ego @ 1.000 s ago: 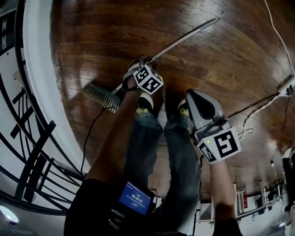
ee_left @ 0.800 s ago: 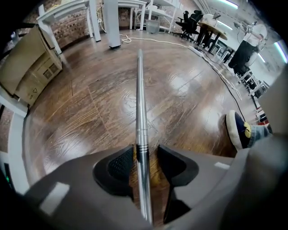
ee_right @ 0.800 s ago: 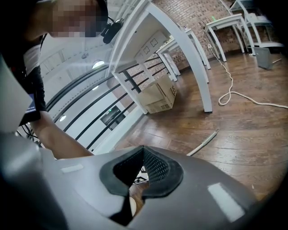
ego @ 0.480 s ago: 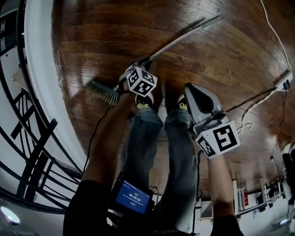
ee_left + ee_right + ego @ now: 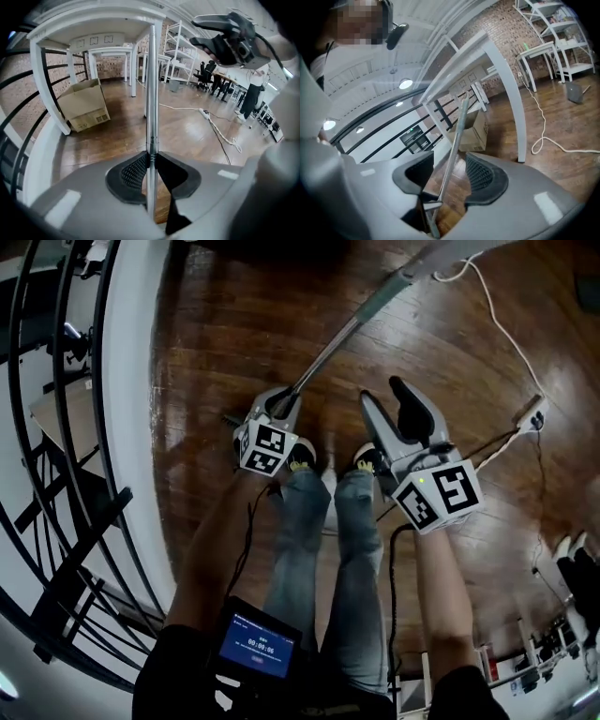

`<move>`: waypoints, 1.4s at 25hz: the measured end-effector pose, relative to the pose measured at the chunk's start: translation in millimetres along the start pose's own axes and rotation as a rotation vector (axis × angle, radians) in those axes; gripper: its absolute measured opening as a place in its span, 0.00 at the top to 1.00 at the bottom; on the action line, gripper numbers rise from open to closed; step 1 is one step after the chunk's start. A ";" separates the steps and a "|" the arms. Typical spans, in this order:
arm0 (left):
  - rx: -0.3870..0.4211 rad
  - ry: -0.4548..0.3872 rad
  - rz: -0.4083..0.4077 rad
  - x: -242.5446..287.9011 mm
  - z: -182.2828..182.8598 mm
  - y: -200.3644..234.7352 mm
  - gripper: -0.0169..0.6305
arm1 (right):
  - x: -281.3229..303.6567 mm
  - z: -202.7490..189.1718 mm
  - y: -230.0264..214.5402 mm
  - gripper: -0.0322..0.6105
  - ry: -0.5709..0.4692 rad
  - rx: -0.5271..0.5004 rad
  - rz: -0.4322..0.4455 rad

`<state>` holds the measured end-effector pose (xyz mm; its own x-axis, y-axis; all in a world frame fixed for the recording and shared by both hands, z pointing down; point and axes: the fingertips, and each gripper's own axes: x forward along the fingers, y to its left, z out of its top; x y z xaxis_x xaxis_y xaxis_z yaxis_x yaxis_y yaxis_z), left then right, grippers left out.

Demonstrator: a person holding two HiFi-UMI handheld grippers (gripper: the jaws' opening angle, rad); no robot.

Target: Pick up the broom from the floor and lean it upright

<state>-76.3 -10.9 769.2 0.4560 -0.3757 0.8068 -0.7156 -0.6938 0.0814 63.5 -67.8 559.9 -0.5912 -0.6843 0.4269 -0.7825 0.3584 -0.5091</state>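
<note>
The broom's metal handle point(image 5: 349, 329) slants up and to the right across the wooden floor in the head view; its brush end is hidden under my left gripper. My left gripper point(image 5: 281, 407) is shut on it. In the left gripper view the handle point(image 5: 151, 84) stands straight up, pinched between the black pads point(image 5: 133, 171). My right gripper point(image 5: 394, 404) hangs just right of the left one, its jaws opening wide. In the right gripper view the handle point(image 5: 457, 126) shows in the gap of the right gripper point(image 5: 450, 173), and neither pad touches it.
A cardboard box point(image 5: 86, 105) sits under white table legs point(image 5: 47, 84). A white power strip point(image 5: 534, 413) and its cord point(image 5: 213, 124) trail over the floor. Black railing point(image 5: 56, 474) curves along the left. The person's shoes point(image 5: 302, 456) stand under the grippers.
Both grippers have risen. The left one closed on the handle and lifted the broom; the brush head has gone from view. The right gripper's jaws have spread apart.
</note>
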 end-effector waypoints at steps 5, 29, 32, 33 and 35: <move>0.023 -0.086 -0.010 -29.2 38.2 -2.8 0.84 | 53.6 80.0 25.6 0.58 -0.072 -0.072 0.013; -0.312 -0.268 0.082 -89.3 208.0 103.9 0.59 | 152.8 272.3 22.7 0.84 -0.119 -0.309 0.238; -0.299 -0.275 0.084 -90.8 226.2 111.0 0.64 | 166.5 282.3 5.7 0.84 -0.095 -0.291 0.292; -0.293 -0.277 0.081 -89.1 232.2 111.7 0.64 | 168.1 281.7 5.0 0.84 -0.082 -0.300 0.318; -0.289 -0.282 0.073 -85.3 244.0 111.7 0.64 | 168.4 278.3 4.4 0.84 -0.067 -0.315 0.345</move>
<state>-66.0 -206.3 566.7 0.4968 -0.5991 0.6280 -0.8524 -0.4730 0.2231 14.9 -358.2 421.6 -0.8216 -0.5269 0.2178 -0.5695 0.7405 -0.3569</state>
